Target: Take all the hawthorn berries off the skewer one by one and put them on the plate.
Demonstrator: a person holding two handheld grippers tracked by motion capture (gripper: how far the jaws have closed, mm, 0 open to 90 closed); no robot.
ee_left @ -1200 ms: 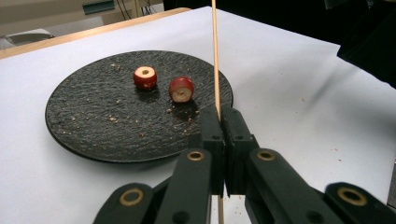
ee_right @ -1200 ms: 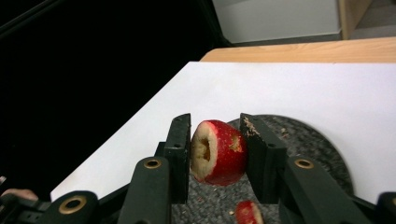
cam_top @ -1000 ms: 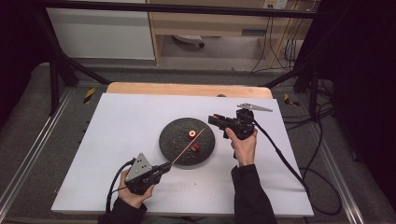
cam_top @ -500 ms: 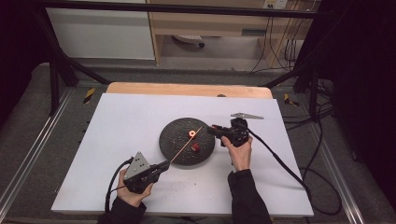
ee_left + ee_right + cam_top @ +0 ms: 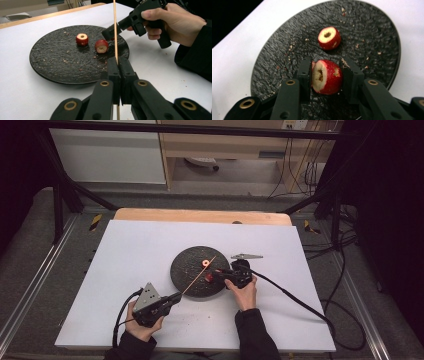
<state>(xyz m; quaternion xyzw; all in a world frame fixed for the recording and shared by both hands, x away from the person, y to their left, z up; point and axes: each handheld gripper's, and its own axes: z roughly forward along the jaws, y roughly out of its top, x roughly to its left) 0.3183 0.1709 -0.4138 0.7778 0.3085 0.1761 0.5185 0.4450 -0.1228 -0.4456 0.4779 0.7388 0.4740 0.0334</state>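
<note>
Right tongs (image 5: 325,75) grip one of two fruit pieces (image 5: 327,76); one skewer (image 5: 115,30).

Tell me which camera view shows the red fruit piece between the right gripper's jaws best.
The right gripper view: the fruit piece sits close up between the right gripper's pads, cut face and cored hole plain. The left gripper view shows it small on the black plate; the high view shows a red speck.

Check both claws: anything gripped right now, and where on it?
Left claw pinches the thin wooden skewer near its lower end. Right claw clamps a red cored fruit piece across its sides, on the black plate.
</note>
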